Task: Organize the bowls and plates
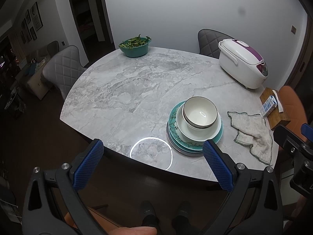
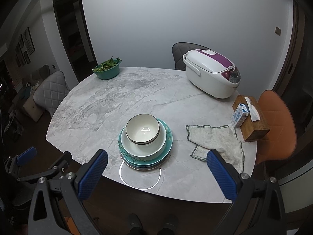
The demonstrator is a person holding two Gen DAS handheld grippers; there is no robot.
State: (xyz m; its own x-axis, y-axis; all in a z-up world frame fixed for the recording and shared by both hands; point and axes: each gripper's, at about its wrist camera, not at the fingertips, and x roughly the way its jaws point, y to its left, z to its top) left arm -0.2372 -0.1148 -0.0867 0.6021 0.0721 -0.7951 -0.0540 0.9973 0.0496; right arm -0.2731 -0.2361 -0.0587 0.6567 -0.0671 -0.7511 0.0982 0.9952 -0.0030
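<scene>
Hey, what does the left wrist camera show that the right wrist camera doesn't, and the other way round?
Only the left wrist view shows the left gripper close up, jaws wide open, with the right gripper at its right edge. Only the right wrist view shows the right gripper close up, also open, and the rice cooker's control panel. Both show the marble table, the stacked bowls and plates, the dishcloth, the green bowl of leaves, the rice cooker and the wooden tissue box.
</scene>
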